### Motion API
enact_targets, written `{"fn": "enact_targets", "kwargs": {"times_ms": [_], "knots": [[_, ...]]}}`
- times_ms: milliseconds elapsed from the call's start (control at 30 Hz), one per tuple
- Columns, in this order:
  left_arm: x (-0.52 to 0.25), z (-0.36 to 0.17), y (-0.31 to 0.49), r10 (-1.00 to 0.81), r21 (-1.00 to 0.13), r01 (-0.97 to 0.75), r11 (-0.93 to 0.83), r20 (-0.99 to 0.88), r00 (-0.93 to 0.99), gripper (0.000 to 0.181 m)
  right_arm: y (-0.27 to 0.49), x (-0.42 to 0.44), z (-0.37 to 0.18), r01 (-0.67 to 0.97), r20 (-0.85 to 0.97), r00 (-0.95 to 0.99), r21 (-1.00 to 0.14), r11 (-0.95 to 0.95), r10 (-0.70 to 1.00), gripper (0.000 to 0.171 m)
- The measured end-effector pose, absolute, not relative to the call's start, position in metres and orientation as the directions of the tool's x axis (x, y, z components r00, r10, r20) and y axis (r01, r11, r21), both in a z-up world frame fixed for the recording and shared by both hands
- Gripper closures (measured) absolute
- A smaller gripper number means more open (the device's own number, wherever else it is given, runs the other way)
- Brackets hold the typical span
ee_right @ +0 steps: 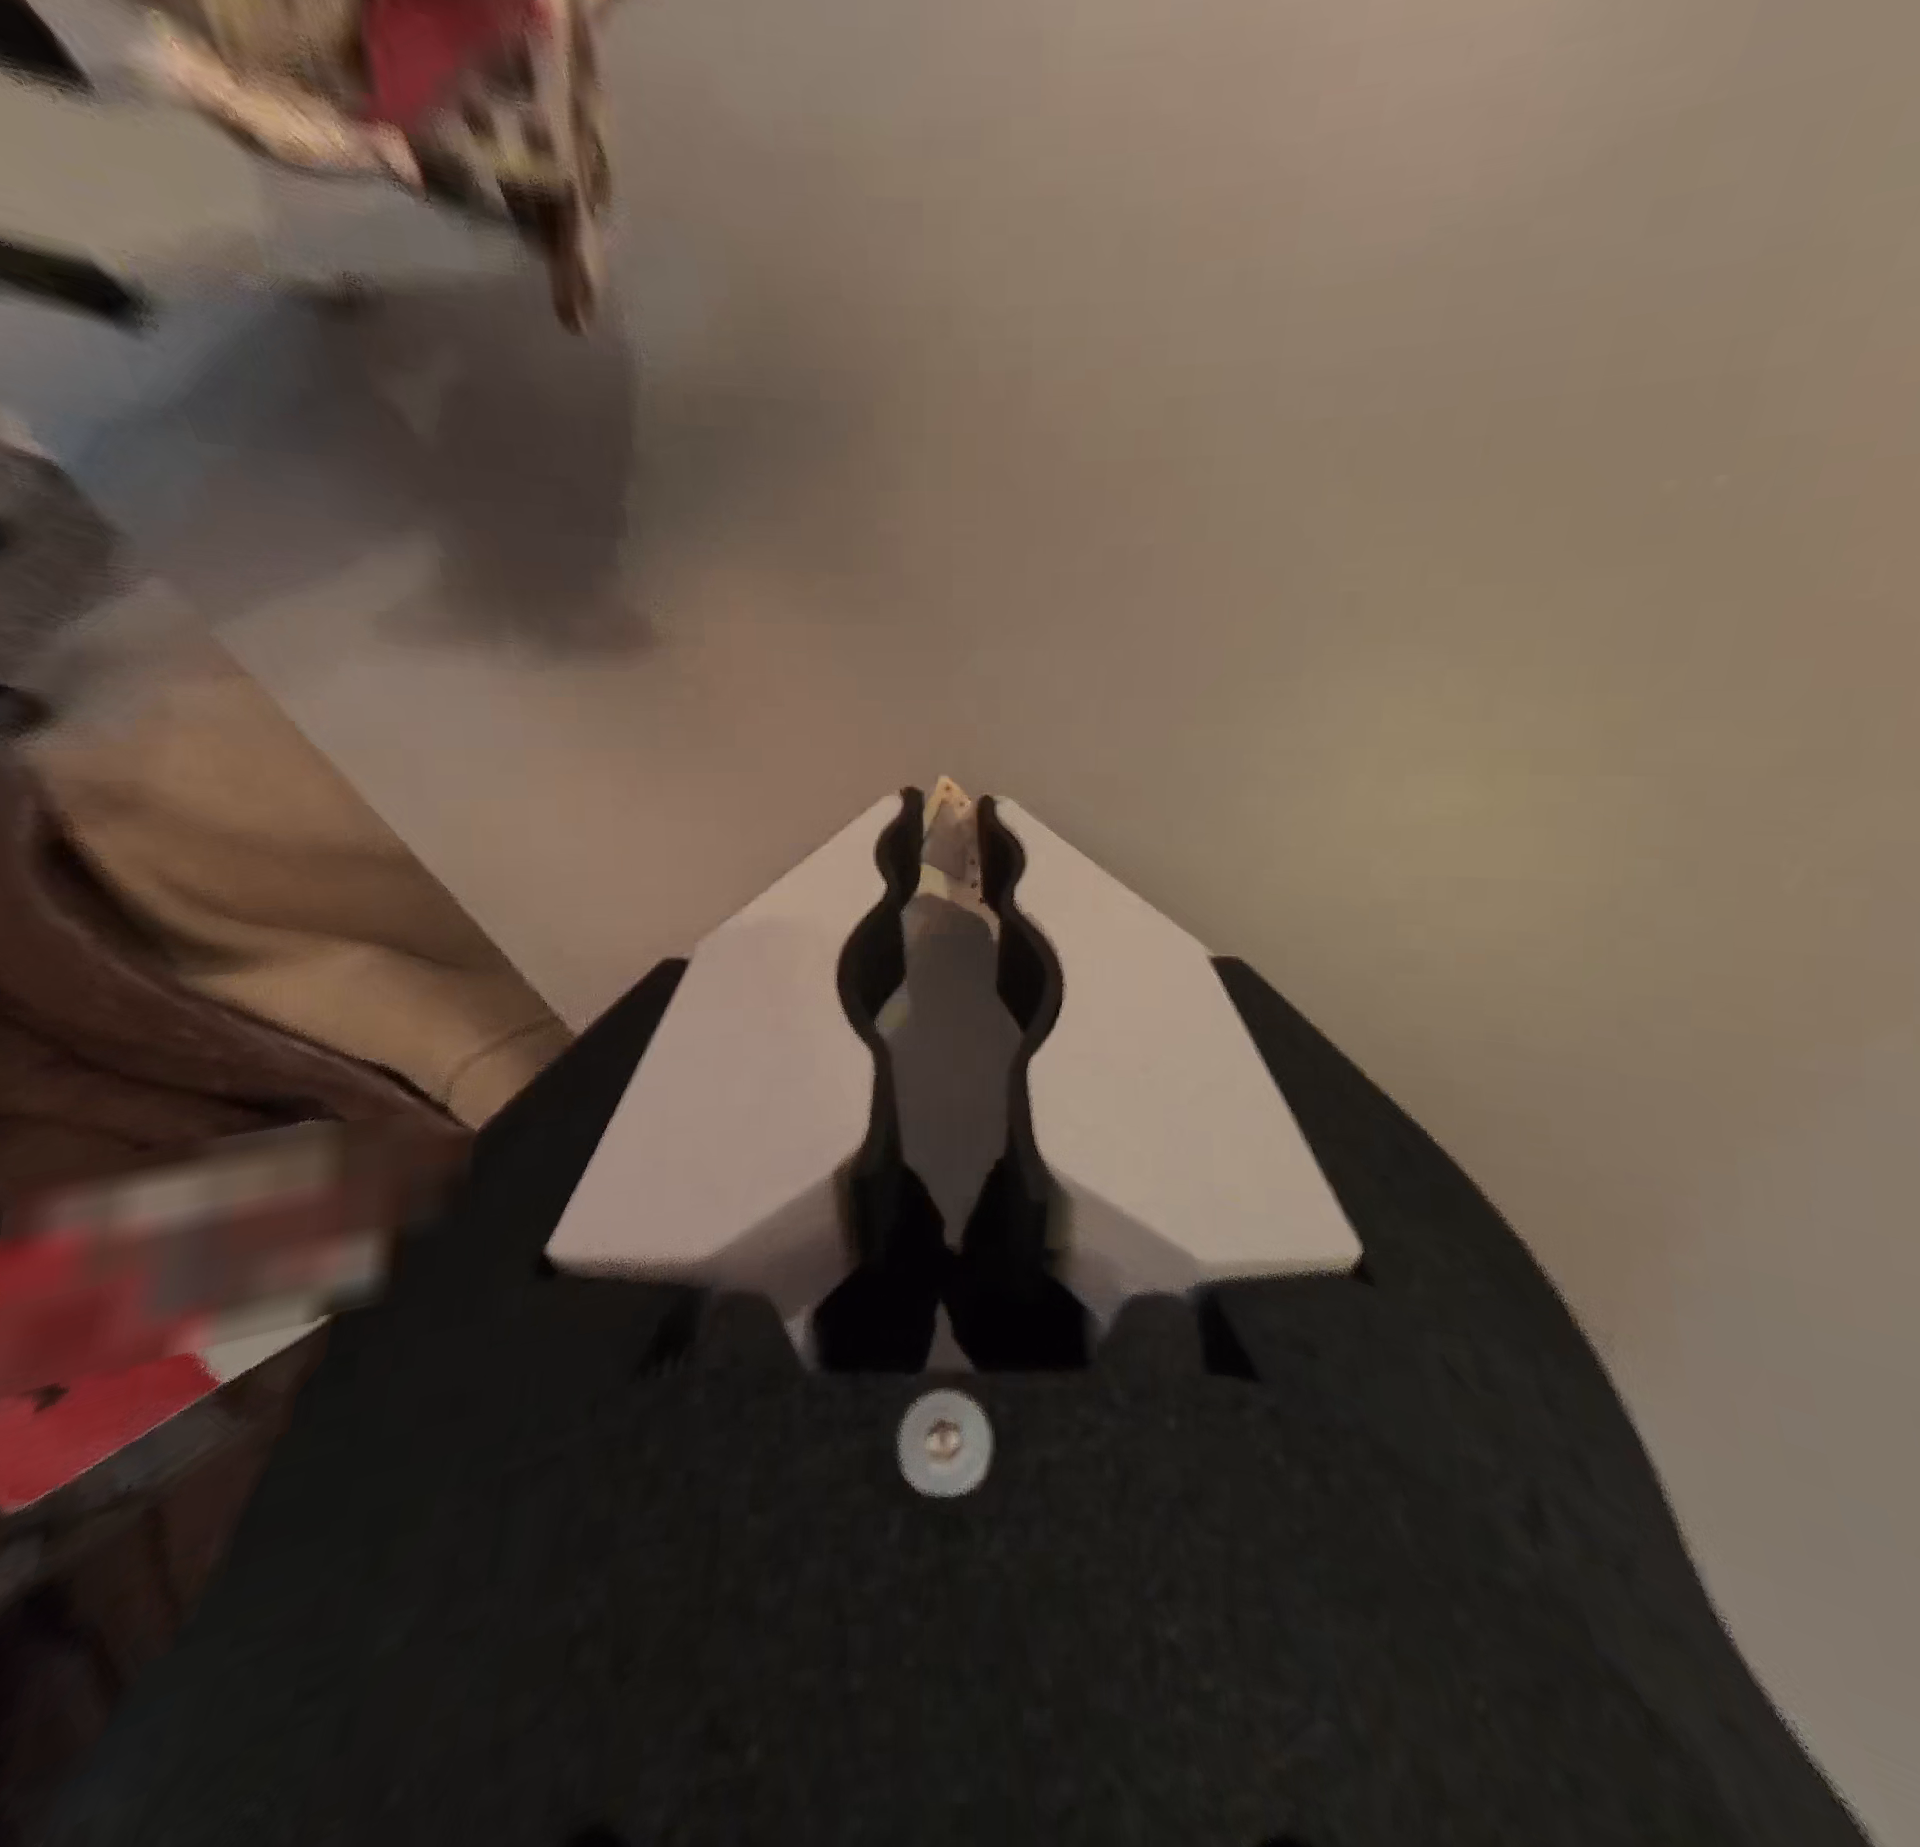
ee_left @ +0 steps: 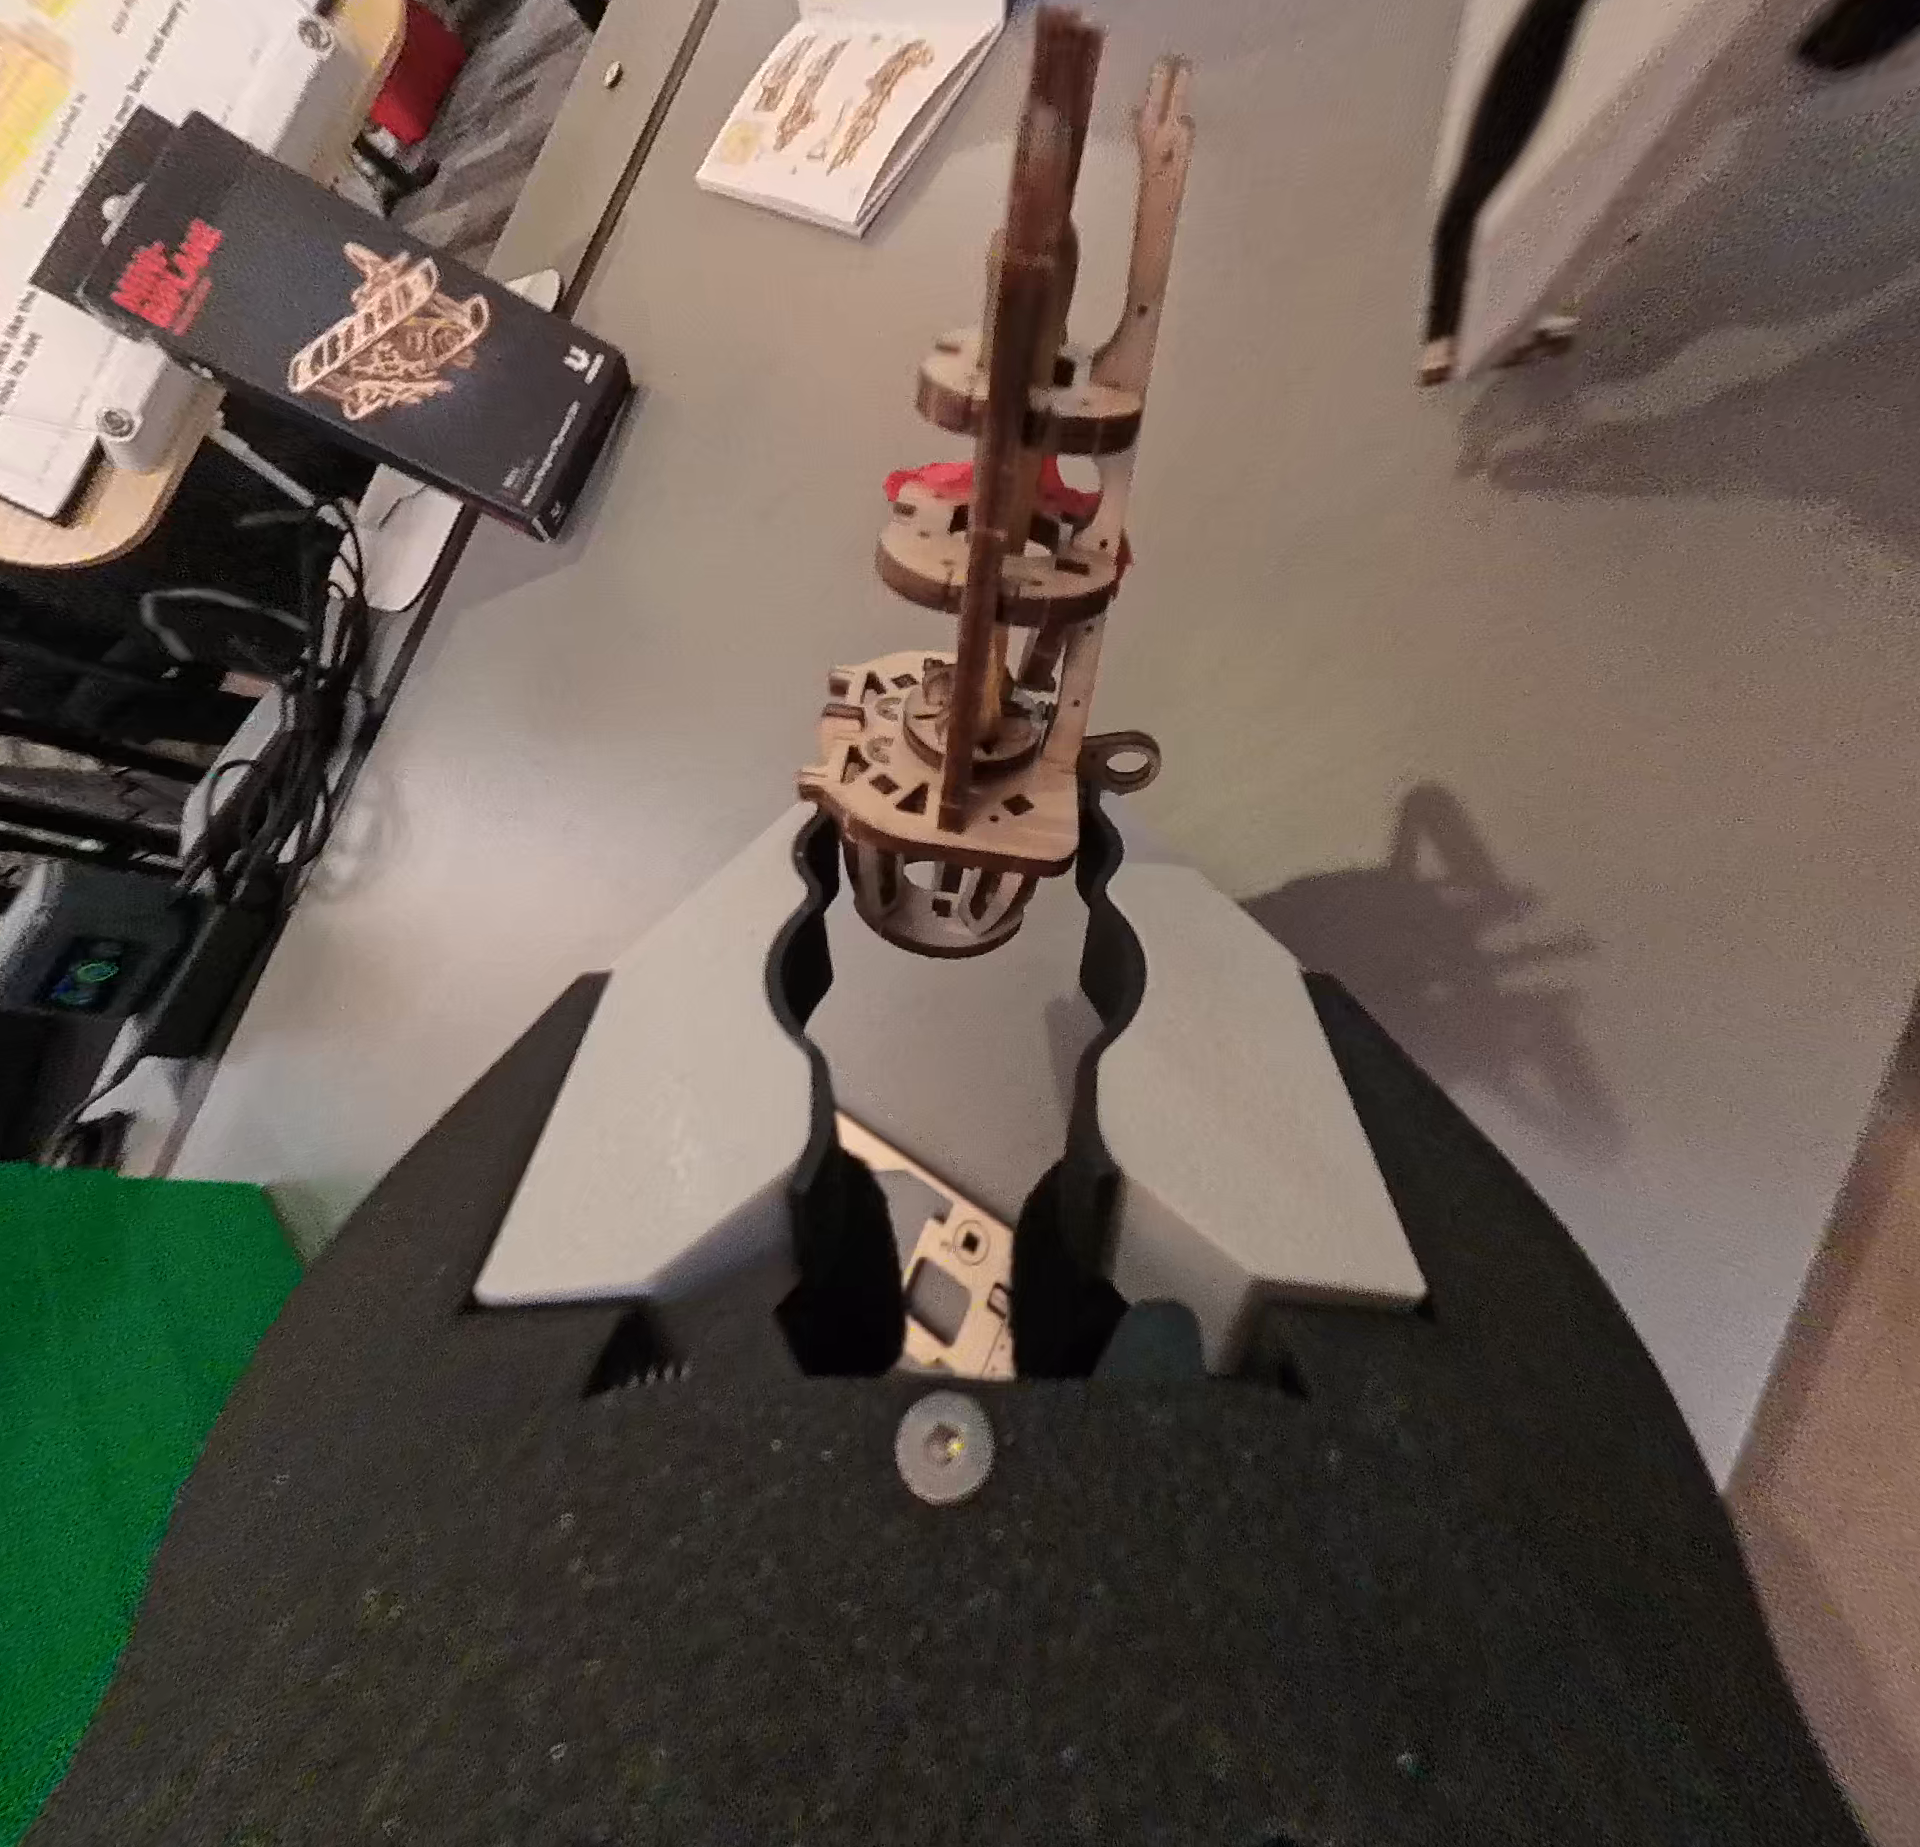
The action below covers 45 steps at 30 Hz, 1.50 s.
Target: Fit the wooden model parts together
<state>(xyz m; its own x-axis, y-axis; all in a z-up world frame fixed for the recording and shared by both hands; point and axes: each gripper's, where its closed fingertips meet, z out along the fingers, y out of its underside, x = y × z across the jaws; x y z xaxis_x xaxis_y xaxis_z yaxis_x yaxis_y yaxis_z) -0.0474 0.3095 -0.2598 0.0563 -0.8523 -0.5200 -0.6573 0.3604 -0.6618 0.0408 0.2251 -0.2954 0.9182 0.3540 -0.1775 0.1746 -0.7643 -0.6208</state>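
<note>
Our left gripper (ee_left: 951,841) clamps the wooden model (ee_left: 1003,571) by its base, held above the grey table (ee_left: 644,654) — right gripper (ee_right: 948,810) pinches a small wooden piece (ee_right: 951,847), view blurred.

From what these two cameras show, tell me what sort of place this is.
Probably an office or lab workbench used for hobby-kit assembly. A plain grey table carries an open instruction booklet and a black kit box, while tangled cables and equipment crowd the space beside it. The left gripper holds the wooden model.
</note>
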Motion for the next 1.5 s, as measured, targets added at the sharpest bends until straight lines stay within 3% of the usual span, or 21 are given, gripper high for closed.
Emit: {"fn": "enact_targets", "kwargs": {"times_ms": [100,167,233,367,733,1000,1500], "knots": [[-0.043,-0.254,0.302,-0.873,-0.697,-0.622,0.355,-0.485,0.045,0.138,0.242,0.024,-0.225,-0.106,-0.48,0.736,-0.778,-0.619,0.478,0.162],[-0.039,-0.248,0.293,-0.87,-0.711,-0.584,0.392,-0.493,0.016,0.138,0.245,0.016,-0.156,-0.37,-0.632,0.449,-0.775,-0.512,0.632,0.162],[-0.034,-0.239,0.278,-0.852,-0.716,-0.526,0.459,-0.522,-0.034,0.138,0.247,0.016,-0.12,-0.493,-0.623,0.259,-0.742,-0.453,0.738,0.162],[-0.027,-0.221,0.26,-0.832,-0.728,-0.457,0.511,-0.552,-0.05,0.138,0.249,-0.005,-0.111,-0.561,-0.611,-0.011,-0.652,-0.511,0.791,0.162],[-0.024,-0.217,0.252,-0.852,-0.755,-0.434,0.491,-0.521,-0.056,0.138,0.234,-0.02,-0.115,-0.571,-0.616,-0.182,-0.569,-0.592,0.767,0.162],[-0.025,-0.217,0.249,-0.866,-0.764,-0.437,0.474,-0.495,-0.074,0.138,0.228,-0.029,-0.12,-0.519,-0.619,-0.198,-0.592,-0.617,0.76,0.161],[-0.025,-0.225,0.251,-0.802,-0.675,-0.489,0.553,-0.589,-0.094,0.138,0.22,-0.03,-0.129,-0.408,-0.672,-0.266,-0.571,-0.712,0.691,0.161]]}}
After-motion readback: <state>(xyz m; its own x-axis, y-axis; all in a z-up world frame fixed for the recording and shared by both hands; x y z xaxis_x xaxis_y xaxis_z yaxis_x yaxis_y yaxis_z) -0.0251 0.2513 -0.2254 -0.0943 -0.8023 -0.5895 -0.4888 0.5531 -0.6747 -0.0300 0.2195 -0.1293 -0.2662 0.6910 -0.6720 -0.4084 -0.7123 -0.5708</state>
